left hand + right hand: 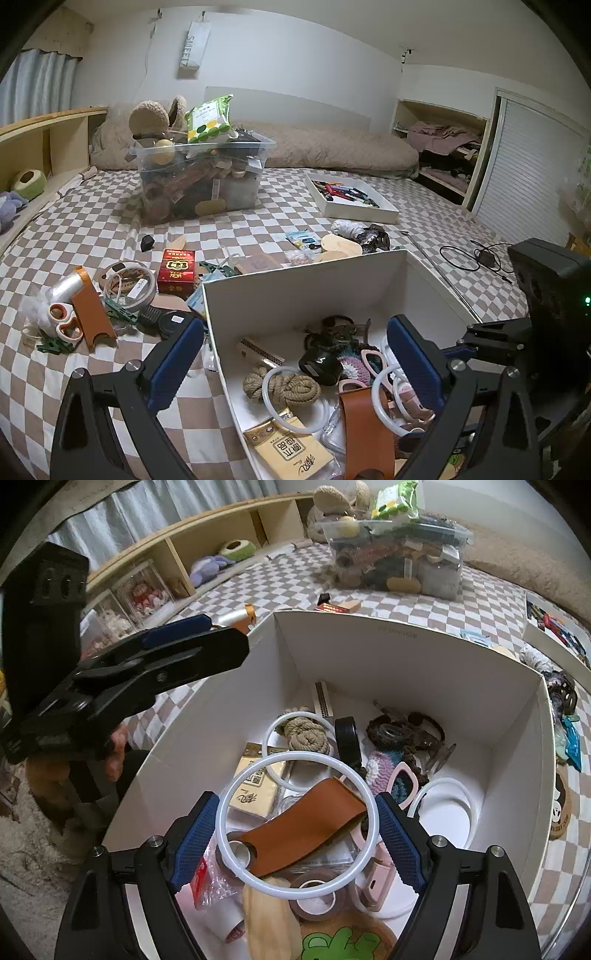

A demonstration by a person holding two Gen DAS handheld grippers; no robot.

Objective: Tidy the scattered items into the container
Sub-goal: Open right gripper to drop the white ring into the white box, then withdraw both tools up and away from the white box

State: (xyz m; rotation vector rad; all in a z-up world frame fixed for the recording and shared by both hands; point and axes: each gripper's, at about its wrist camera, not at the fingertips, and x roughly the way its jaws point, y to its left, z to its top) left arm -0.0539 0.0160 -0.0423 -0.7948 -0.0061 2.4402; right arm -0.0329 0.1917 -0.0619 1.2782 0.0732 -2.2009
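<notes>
Though spread wide, grips the white ring (295, 755) rim to rim with the right gripper (297, 834), blue fingers (195, 830) seemingly pressing on opposite sides of the hoop. Holds it lying roughly flat at lower centre of the right wrist view, above the open white box (406, 638) and clear of the tan leather strap (306, 830), tape roll (317, 897) and rope knot (306, 738) already inside. Needs, by the look of it, only a parting of the fingers to drop the ring straight down; no reach sideways called for, since the box floor sits directly beneath.

Shows the left gripper (295, 347) with fingers well apart and nothing between them, straddling the near left wall of the box at the bottom of its own view. Places that hand nearer to what is left on the checkered bed (92, 229): red packet (176, 271), clear tape ring (125, 284), orange strap (92, 314) and scissors (66, 321), all at middle left, well apart from the box. Runs the orange strap's long axis from upper left to lower right.
</notes>
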